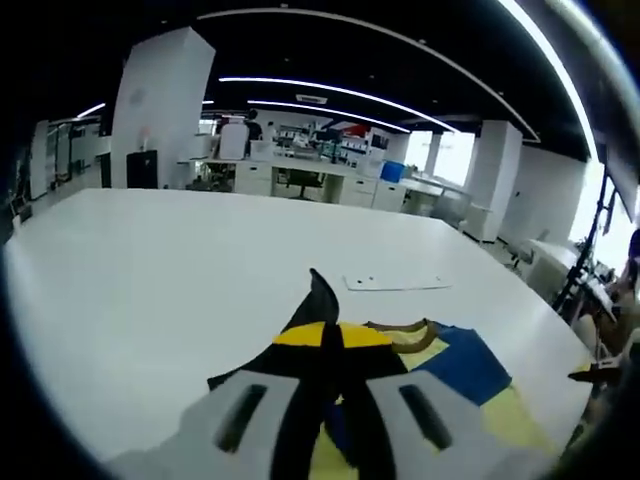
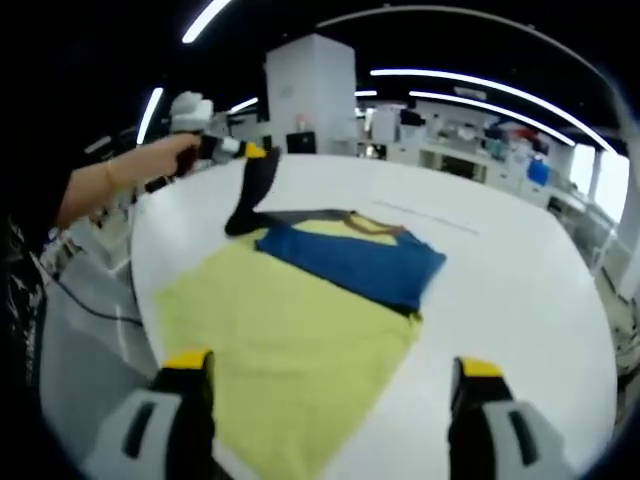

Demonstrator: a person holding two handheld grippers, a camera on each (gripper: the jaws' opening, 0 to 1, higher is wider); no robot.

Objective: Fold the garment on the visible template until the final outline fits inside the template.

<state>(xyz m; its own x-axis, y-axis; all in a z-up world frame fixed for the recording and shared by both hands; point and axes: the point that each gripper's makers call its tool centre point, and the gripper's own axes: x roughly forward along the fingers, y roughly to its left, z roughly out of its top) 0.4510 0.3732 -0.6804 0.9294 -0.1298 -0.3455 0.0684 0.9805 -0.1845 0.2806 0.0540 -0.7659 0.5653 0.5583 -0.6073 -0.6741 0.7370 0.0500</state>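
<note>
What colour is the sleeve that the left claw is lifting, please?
Black sleeve, pinched in the left claw; the right gripper view shows it best.

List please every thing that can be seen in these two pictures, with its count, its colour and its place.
garment: one, yellow with a blue part and a black sleeve, spread on the table; the sleeve is lifted by the left gripper.
table: one, white, large, under the garment.
sheet: one, white, flat on the table beyond the garment; whether it is the template I cannot tell.
office furniture: several desks and cabinets, mostly white, far behind the table.
ceiling lights: several long white strips, overhead.
left gripper: one, grey with yellow tips, shut on the black sleeve.
right gripper: one, grey with yellow tips, jaws wide apart above the yellow cloth's near edge.
arm: one, a person's, holding the left gripper.
</note>
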